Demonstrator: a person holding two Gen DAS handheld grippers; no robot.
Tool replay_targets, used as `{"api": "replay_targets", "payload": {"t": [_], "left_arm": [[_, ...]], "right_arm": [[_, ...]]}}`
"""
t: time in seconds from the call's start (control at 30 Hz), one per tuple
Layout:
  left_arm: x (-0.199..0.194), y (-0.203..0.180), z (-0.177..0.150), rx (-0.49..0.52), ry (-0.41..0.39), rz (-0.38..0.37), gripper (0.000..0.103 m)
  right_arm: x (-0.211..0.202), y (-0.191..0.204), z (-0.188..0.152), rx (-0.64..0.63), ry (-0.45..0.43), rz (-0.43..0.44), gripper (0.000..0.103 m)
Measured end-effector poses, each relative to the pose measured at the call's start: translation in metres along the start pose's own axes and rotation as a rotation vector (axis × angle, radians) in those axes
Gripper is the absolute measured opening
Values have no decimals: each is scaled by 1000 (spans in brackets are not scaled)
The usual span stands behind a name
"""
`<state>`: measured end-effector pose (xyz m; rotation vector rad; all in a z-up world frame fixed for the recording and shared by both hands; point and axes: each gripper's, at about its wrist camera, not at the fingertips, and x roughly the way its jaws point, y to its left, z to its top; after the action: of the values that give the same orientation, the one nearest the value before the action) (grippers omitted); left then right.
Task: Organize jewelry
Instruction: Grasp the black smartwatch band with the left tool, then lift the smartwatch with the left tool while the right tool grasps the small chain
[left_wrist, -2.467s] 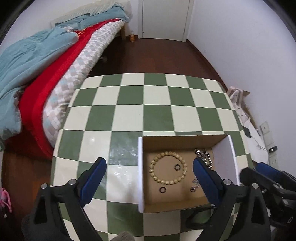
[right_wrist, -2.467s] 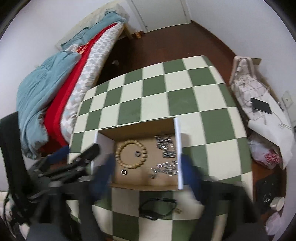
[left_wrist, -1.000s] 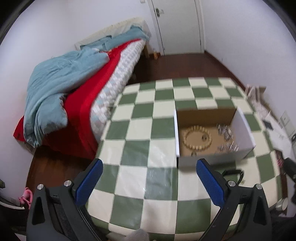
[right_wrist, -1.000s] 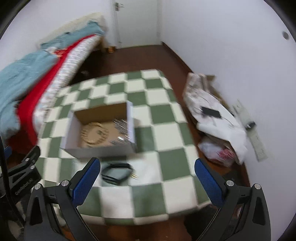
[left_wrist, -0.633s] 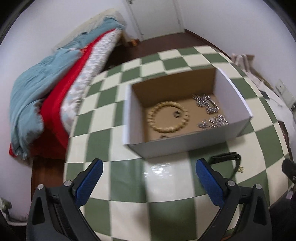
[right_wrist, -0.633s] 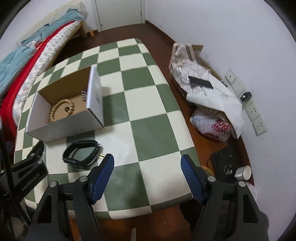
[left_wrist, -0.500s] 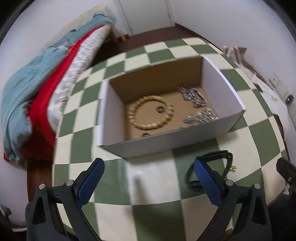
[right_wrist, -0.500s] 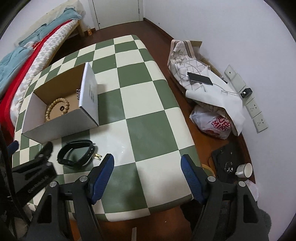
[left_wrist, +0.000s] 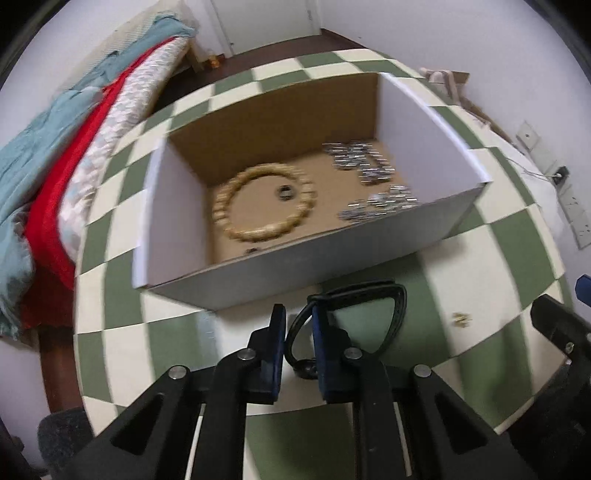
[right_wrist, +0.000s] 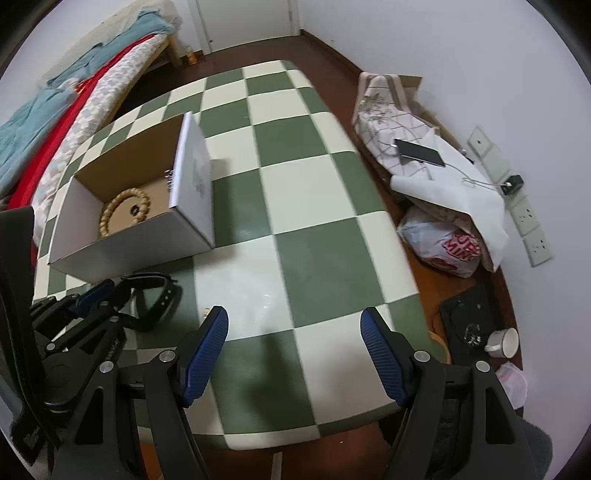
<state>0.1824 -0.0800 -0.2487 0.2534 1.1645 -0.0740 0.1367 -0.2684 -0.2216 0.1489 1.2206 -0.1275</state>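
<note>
A white cardboard box (left_wrist: 295, 266) stands on the green-and-cream checkered table (left_wrist: 480, 258). Inside it lie a wooden bead bracelet (left_wrist: 264, 201), a small dark ring (left_wrist: 284, 192) and silver chains (left_wrist: 373, 177). A black band (left_wrist: 391, 306) lies on the table just in front of the box. My left gripper (left_wrist: 298, 325) points down and is shut on the band's left loop. A tiny gold piece (left_wrist: 460, 318) sits to the right of the band. In the right wrist view my right gripper (right_wrist: 295, 325) hangs open over bare table, to the right of the band (right_wrist: 162, 295) and the box (right_wrist: 129, 251).
A bed with blue and red blankets (left_wrist: 55, 147) runs along the table's left side. On the floor to the right lie bags (right_wrist: 443, 243), a phone (right_wrist: 419, 151) and a cup (right_wrist: 504, 341). The table's near edge (right_wrist: 314, 424) is just below my right gripper.
My left gripper has come down in front of the box and closed on the black band. My right gripper has sunk toward the table and its jaws have narrowed a little.
</note>
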Motion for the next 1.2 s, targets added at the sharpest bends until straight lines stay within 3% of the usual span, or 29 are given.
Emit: {"api": "replay_targets", "payload": {"t": [0.2,0.27,0.37,0.5,0.57,0.6,1.2], "left_arm": [[3,34,-17,-51,10,60,4],[2,39,-20,-65,13,61,4],[2,44,-22,-78,16,62,4],[2,45,-23,-85,13,62,4],[2,45,-23,-85,13,62,4],[2,46,-23,-87,13,60,4],[-25,46,-20,-87,-49,55,3]], "right_arm": [[20,33,-1,-87,17,63,66],[30,42,-3,-111,30,69,58],[46,55,-8,-148,56,56,49],[43,70,-13,-198,9,8,40],[40,73,-16,-207,-3,6,19],[41,73,-17,-211,-5,3,15],[25,66,-15,-194,-50,16,14]]}}
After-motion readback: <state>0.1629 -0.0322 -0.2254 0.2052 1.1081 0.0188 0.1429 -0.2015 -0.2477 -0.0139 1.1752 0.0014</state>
